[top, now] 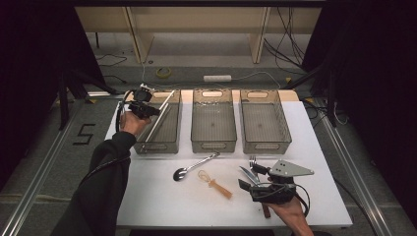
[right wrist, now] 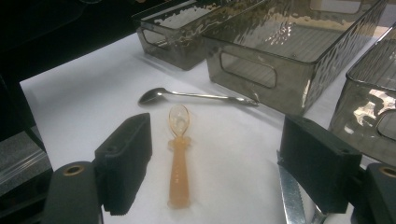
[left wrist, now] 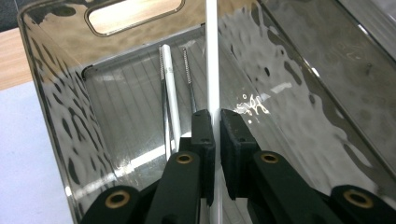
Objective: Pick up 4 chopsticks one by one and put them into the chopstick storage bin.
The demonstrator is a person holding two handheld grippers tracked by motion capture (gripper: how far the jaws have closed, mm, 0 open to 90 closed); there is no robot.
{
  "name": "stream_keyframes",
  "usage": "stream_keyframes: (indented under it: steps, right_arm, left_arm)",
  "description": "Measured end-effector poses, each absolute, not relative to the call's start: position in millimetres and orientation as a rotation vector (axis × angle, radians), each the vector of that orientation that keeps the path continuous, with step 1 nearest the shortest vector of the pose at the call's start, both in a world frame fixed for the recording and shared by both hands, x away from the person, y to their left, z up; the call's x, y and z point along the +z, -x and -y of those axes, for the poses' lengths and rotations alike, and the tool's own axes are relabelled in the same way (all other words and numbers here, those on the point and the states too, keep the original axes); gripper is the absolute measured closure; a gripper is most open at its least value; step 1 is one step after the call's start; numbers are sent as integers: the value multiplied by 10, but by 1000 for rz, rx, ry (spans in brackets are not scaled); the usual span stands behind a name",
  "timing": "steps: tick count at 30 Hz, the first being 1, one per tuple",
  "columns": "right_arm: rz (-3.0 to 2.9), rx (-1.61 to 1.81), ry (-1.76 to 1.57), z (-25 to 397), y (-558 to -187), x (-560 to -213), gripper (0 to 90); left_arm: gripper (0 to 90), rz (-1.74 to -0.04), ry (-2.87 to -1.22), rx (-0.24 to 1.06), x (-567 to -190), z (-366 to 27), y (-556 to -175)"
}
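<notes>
My left gripper is shut on a long white straw, which slants over and into the left grey bin. A second white straw and a thin brush lie on that bin's floor. My right gripper is open low over the table's near right. A small orange spoon lies on the table between its jaws, untouched. A metal spoon rests just beyond it.
Middle bin and right bin stand in a row with the left one. A knife and a fork lie beside my right gripper. The white table ends close behind my right hand.
</notes>
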State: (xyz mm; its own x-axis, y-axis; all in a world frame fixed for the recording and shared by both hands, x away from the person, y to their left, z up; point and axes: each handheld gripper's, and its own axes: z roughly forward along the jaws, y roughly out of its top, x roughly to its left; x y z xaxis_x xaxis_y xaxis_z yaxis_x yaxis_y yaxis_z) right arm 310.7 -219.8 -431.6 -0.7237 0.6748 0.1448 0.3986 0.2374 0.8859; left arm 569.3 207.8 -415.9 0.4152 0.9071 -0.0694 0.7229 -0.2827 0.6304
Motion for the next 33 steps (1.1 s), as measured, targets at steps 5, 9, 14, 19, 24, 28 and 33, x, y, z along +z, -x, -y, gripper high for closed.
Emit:
stream_keyframes:
  steps: [5, 9, 14, 19, 24, 28, 33]
  right_arm:
    - [-2249, 1481, -1001, 2195, -3106, -4315, 263]
    - [-2245, 1481, -1007, 2200, -3104, -4313, 262]
    - [-2244, 1483, -1004, 2203, -3100, -4308, 262]
    - [-2245, 1479, -1003, 2201, -3099, -4309, 263]
    - [-2252, 1473, -1000, 2184, -3097, -4303, 262]
    - [-2254, 1478, -984, 2168, -3084, -4287, 263]
    - [-2252, 1476, -988, 2178, -3082, -4284, 262]
  left_arm:
    - [832, -1403, -2094, 389, -4218, -2054, -5705]
    - [754, -1397, -2076, 377, -4198, -2039, -5677]
    - [614, -1355, -2068, 313, -4128, -2006, -5557]
    - [483, -1301, -2016, 260, -4032, -1998, -5303]
    - [381, -1274, -2013, 228, -4000, -1969, -5097]
    - [329, -1242, -2037, 222, -3971, -1912, -4957]
    - [287, -1211, -2058, 238, -3959, -1845, -4810]
